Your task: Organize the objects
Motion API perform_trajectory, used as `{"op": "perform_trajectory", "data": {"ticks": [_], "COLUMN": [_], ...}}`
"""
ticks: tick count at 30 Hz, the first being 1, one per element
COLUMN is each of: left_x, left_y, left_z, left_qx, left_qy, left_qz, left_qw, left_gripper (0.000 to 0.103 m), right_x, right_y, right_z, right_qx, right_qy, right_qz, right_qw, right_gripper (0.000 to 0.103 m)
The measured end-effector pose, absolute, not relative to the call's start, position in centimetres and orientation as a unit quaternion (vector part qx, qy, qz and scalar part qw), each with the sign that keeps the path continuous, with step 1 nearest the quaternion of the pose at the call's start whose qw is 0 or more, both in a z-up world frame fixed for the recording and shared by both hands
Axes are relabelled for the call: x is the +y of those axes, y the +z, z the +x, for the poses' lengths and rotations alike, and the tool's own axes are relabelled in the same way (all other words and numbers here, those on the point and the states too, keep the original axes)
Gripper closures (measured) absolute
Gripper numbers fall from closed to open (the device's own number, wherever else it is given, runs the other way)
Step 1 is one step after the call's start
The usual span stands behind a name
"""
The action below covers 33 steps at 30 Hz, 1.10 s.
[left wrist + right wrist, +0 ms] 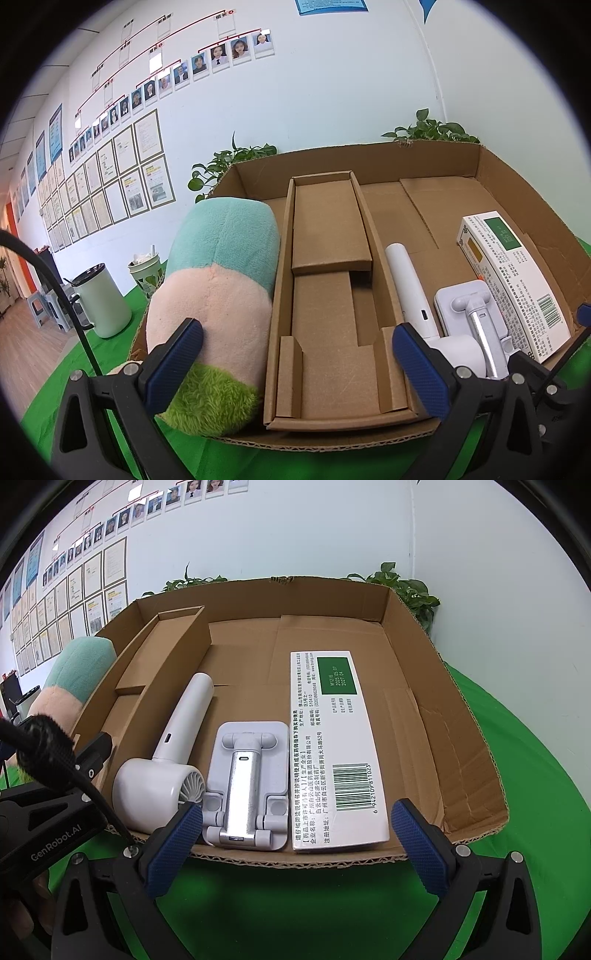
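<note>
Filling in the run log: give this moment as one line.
left gripper: open | right gripper: open | cardboard tray: plush toy, fan, phone stand, medicine box

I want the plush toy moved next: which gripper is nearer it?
Left. The left gripper has one finger touching the plush toy; the right gripper faces the medicine box.

In the cardboard tray [436, 686] lie a handheld fan [162, 768], phone stand [247, 786] and medicine box [336, 746] (side by side).
</note>
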State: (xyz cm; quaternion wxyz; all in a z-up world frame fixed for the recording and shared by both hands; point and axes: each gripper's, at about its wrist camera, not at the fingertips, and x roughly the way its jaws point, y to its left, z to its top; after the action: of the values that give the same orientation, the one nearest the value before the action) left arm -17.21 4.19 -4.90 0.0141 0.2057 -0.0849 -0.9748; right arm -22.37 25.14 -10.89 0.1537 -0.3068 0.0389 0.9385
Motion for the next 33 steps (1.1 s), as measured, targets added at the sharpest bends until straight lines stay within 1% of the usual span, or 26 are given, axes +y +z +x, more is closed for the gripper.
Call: {"op": "perform_trajectory", "data": {"ticks": [33], "left_x": [4.28], "left_y": [-4.91], "left_z": [-17.23], "left_qx": [-0.091], "left_qy": [-0.974], "left_qz": [0.208], "left_qw": [0.019], "left_gripper": [0.001], "right_x": [25.09], "right_y": [-10.96], "right_z": [-22.40], "right_qx": [0.038], "right_qy": [0.938], "right_qz": [-0.308], "right_qw": [0.153], "right_gripper": [0.000]}}
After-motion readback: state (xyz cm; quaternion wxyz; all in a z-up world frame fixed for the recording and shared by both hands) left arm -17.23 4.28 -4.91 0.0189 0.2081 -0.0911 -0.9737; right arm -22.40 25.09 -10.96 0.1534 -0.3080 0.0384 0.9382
